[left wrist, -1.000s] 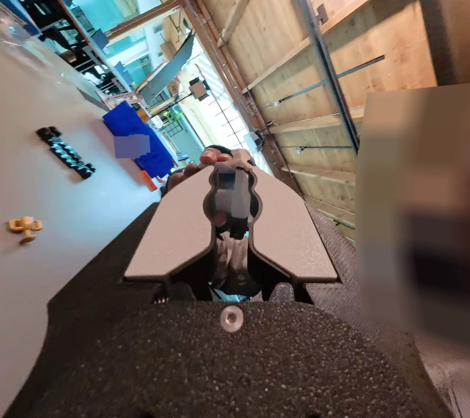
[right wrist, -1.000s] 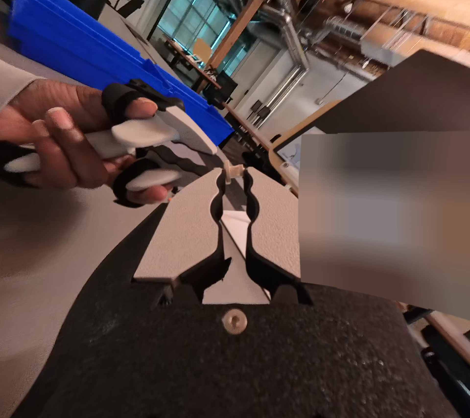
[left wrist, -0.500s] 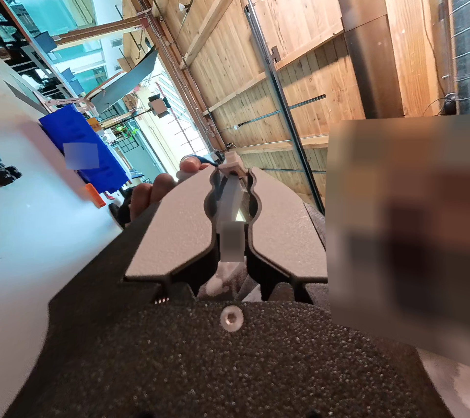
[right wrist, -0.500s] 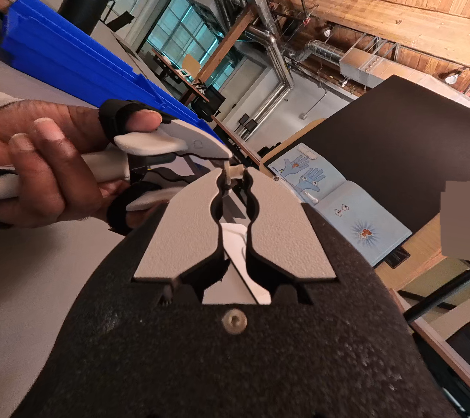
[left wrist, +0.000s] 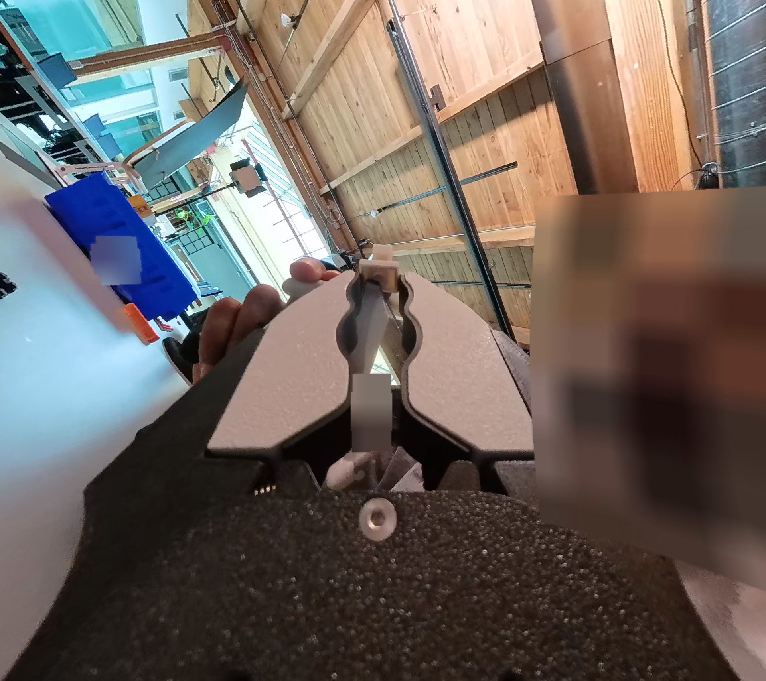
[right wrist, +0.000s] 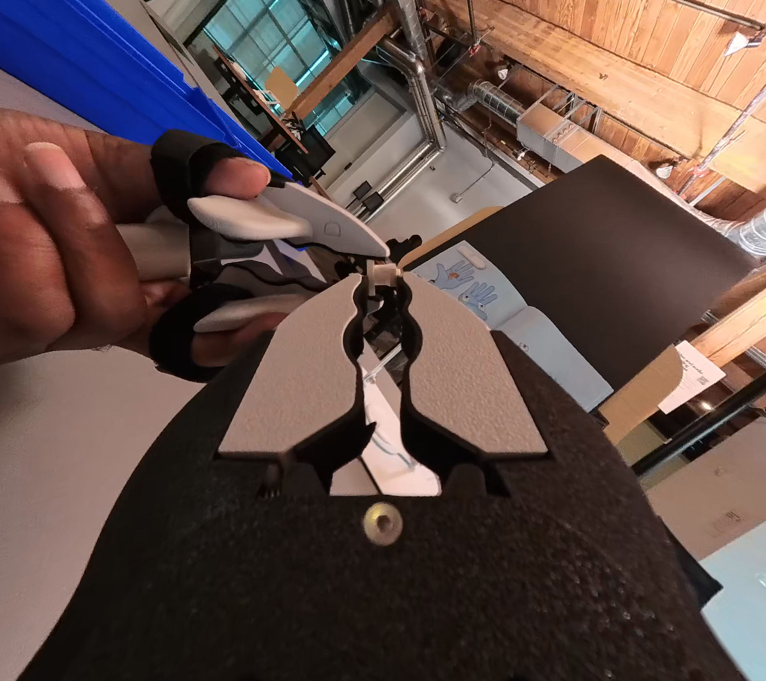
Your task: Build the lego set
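Both held aloft above the grey table (right wrist: 74,433), tip to tip. Right gripper (right wrist: 382,276): nearly pressed together, pinching a small white lego piece (right wrist: 383,273) at the very fingertips. Left gripper (left wrist: 378,276): likewise narrowed to a slit, gripping a small pale lego piece (left wrist: 379,270) that projects just past its tips. In the right wrist view, the left gripper's upper fingertip (right wrist: 373,247) touching the white piece from the left. Blue bin (left wrist: 120,247) at the table's far edge.
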A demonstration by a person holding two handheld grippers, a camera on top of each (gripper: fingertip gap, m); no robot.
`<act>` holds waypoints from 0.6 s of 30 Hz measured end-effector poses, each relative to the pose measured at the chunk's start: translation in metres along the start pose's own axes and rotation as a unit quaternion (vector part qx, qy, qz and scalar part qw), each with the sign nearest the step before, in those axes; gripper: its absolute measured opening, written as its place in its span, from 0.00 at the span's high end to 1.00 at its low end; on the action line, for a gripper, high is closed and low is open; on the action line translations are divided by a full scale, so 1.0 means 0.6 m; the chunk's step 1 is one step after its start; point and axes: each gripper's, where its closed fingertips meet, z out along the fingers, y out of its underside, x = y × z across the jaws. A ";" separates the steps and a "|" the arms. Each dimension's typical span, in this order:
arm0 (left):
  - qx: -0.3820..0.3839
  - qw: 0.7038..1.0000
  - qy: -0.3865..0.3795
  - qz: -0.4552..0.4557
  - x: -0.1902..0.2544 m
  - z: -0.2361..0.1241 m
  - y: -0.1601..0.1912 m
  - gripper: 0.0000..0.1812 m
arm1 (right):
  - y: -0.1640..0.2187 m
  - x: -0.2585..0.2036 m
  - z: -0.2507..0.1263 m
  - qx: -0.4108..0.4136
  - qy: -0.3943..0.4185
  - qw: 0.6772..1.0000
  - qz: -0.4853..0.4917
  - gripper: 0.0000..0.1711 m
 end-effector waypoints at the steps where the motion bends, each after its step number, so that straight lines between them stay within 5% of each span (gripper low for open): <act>1: 0.000 1.000 0.000 0.000 0.000 0.000 0.000 0.91 | 0.000 0.000 0.000 0.000 0.001 1.000 -0.001 0.93; 18: 0.003 1.000 -0.014 0.023 0.002 -0.001 -0.006 0.91 | -0.004 0.004 -0.006 -0.004 0.013 1.000 -0.014 0.93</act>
